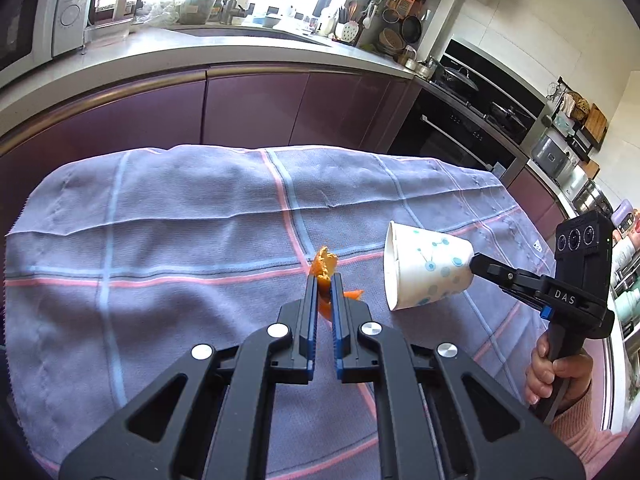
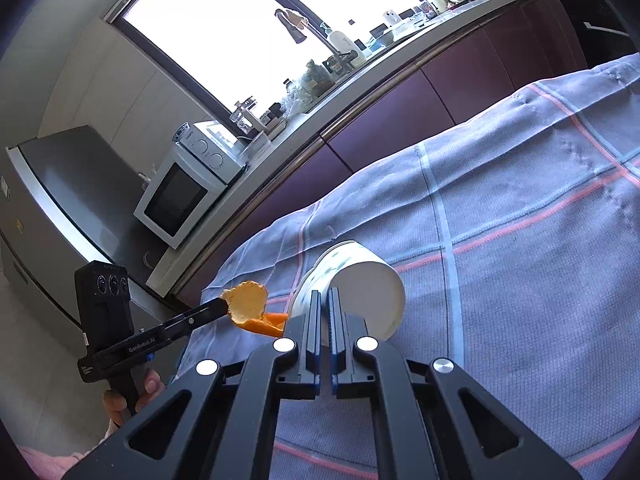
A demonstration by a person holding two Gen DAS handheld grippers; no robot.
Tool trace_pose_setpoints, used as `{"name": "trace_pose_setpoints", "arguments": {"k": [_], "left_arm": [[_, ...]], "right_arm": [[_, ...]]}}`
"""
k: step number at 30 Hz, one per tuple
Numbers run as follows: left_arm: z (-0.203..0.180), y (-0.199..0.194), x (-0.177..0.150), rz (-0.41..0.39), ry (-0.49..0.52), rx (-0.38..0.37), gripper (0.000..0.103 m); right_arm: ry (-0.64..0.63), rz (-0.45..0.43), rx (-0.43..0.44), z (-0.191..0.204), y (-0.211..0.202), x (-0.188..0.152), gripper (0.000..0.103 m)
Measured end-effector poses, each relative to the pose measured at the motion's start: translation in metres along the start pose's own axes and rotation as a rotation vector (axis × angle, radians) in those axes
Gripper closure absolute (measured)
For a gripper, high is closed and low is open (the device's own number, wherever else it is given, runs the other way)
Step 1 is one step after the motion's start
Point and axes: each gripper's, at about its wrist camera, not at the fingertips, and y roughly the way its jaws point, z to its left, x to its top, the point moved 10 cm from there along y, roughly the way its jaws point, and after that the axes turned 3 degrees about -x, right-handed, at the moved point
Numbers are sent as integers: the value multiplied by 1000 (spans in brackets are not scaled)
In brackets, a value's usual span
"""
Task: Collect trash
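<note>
Fingers of your left gripper (image 1: 325, 286) clamp the orange peel (image 1: 325, 266); your right gripper (image 2: 325, 300) pinches the paper cup (image 2: 362, 280) by its base, both above the cloth-covered counter (image 1: 160, 220). Next, likely feed the peel into the cup mouth.

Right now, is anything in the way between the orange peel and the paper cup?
Nothing visible. The left gripper pinches the orange peel, and the right gripper holds the paper cup tipped with its mouth facing the peel. Only open air above the checked cloth lies between them.
</note>
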Motion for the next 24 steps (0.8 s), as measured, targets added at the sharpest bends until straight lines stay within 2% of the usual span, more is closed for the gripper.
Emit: {"name": "trace_pose_setpoints", "arguments": {"k": [9, 13, 16, 20, 22, 23, 24], "left_arm": [[15, -57, -40, -21, 24, 32, 96], [22, -63, -58, -8, 13, 43, 96], [30, -61, -71, 9, -8, 49, 92], [33, -54, -79, 27, -19, 57, 75], [33, -50, -82, 37, -16, 63, 72], [32, -49, -84, 44, -19, 64, 71], [33, -47, -85, 52, -24, 65, 70]], "right_arm": [[11, 50, 39, 12, -7, -31, 101], [13, 62, 25, 12, -3, -37, 101], [29, 58, 4, 9, 0, -37, 90], [54, 47, -9, 5, 3, -34, 80], [61, 42, -14, 4, 4, -33, 75], [66, 38, -20, 3, 5, -31, 67], [71, 33, -22, 4, 6, -29, 64]]}}
